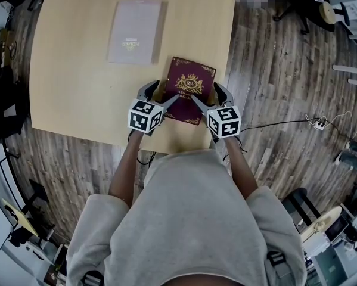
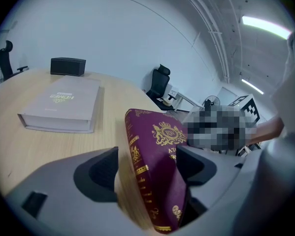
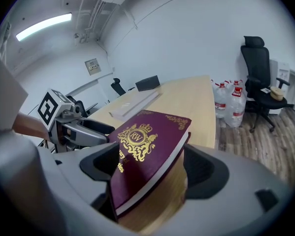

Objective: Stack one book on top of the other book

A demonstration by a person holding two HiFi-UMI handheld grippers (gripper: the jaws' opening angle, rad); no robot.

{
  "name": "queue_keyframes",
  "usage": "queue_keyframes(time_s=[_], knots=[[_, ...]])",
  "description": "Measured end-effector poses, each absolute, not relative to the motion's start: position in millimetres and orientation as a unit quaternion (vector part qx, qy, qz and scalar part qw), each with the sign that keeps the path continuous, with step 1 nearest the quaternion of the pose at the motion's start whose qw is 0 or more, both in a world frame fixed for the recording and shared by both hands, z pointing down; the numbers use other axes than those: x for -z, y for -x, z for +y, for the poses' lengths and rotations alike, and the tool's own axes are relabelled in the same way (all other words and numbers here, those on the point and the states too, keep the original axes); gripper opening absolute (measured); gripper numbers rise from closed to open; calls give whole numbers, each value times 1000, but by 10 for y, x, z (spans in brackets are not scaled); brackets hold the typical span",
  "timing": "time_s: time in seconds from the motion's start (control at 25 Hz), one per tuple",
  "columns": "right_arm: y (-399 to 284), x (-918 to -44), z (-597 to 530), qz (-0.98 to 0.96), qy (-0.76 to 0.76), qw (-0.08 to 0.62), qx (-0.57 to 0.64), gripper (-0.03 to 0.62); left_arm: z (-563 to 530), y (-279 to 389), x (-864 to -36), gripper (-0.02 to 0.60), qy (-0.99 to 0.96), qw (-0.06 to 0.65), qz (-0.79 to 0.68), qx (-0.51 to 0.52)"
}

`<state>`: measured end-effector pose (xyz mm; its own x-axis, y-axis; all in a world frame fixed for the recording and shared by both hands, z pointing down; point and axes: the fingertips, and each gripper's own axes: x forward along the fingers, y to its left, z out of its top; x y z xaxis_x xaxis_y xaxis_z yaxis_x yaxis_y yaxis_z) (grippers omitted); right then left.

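Broadly, a wood-plank floor [image 1: 273, 64] surrounds a pale wooden table [image 1: 71, 82], and a black office chair [image 3: 255, 68] stands off the table's right side, with water bottles [image 3: 228, 104] beside it. On the table a grey book [image 1: 135, 31] lies flat with its cover up, farther from the person and a little to the left. A maroon book [image 1: 190, 88] with a gold crest sits nearer, by the table's front right edge, close to the grey book but not touching it. Both grippers hold this maroon book by its near end. The left gripper [image 1: 159, 95] has its jaws pressed on the near left corner at the gilt spine, one jaw on the cover and one under. The right gripper [image 1: 211, 97] is clamped the same way on the near right corner, over the page edge. In both gripper views the book looks tilted; whether it touches the table I cannot tell. A small black box [image 2: 68, 66] rests at the table's far end
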<state>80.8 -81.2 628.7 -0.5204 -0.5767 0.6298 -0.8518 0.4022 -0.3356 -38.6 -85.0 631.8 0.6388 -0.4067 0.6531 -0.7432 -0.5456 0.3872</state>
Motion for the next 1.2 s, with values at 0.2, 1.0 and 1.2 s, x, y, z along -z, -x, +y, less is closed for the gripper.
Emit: queue_keyframes(time_s=[0.2, 1.0, 1.2], knots=[[-742, -6372, -783, -808, -433, 219, -333, 395, -817, 358, -6371, 365, -842, 338, -334, -257], [-629, -6449, -777, -803, -429, 206, -360, 426, -674, 194, -6447, 374, -841, 378, -305, -240], [-633, -6442, -784, -803, -428, 207, -359, 422, -683, 181, -6438, 376, -840, 377, -314, -233]])
